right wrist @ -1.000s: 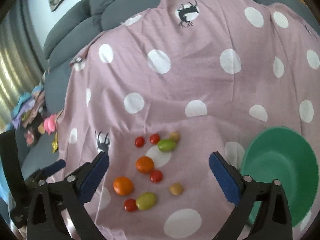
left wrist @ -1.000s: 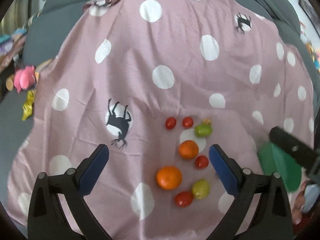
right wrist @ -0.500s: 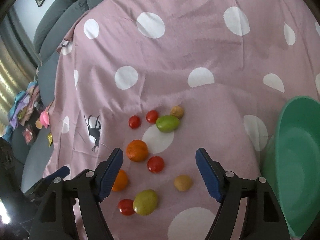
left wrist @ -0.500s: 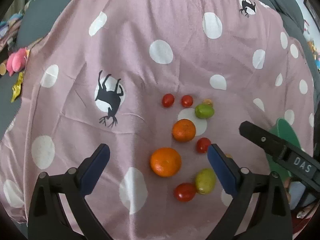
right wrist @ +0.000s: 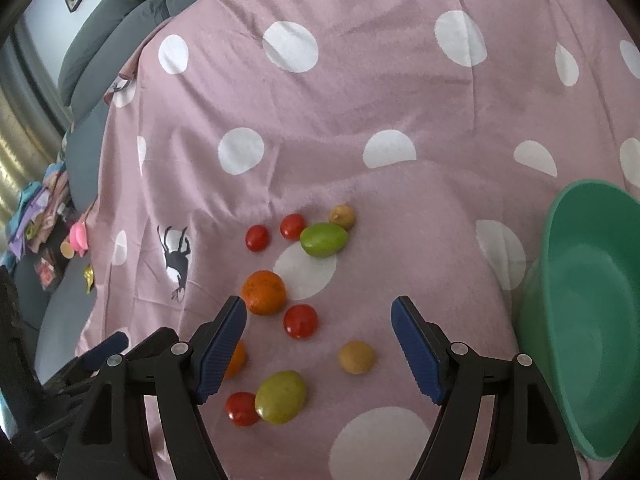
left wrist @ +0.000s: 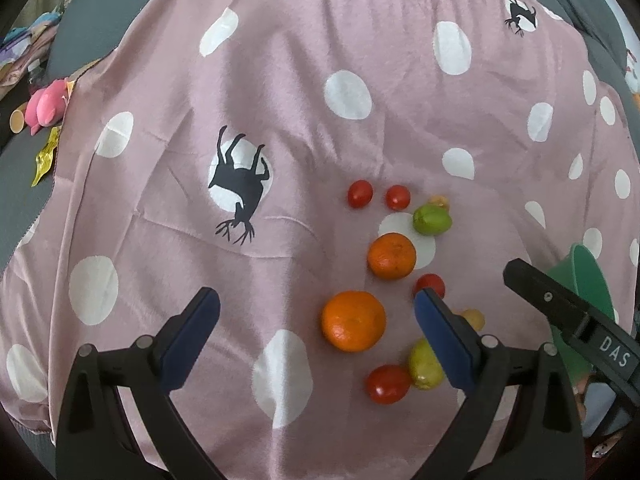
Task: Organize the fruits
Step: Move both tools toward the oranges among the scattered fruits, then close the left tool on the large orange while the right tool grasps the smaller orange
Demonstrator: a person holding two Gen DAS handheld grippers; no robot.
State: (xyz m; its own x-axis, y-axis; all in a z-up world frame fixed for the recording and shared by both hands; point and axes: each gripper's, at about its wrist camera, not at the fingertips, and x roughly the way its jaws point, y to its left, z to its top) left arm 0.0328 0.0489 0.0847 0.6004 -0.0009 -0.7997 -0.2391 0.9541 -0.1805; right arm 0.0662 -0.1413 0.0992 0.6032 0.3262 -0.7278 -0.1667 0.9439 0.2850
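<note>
Fruits lie loose on a pink polka-dot cloth (left wrist: pixel 280 92). In the left wrist view a large orange (left wrist: pixel 353 321) lies between my open left gripper's (left wrist: pixel 316 312) fingers, a second orange (left wrist: pixel 392 255) beyond it, with red tomatoes (left wrist: pixel 387 384), green fruits (left wrist: pixel 432 219) and a small tan fruit around. In the right wrist view my open, empty right gripper (right wrist: pixel 318 316) hovers over a tomato (right wrist: pixel 301 321) and a tan fruit (right wrist: pixel 356 357). The green bowl (right wrist: pixel 592 320) stands empty at the right.
The cloth (right wrist: pixel 360 100) covers a grey sofa (right wrist: pixel 112 40). A pink toy (left wrist: pixel 44 106) and clutter lie off the cloth's left edge. The right gripper's black arm (left wrist: pixel 576 320) crosses the right of the left wrist view, in front of the bowl (left wrist: pixel 588 272).
Both grippers have moved down and forward toward the fruits, which now look larger. The right gripper's jaws have narrowed a little. No fruit has moved.
</note>
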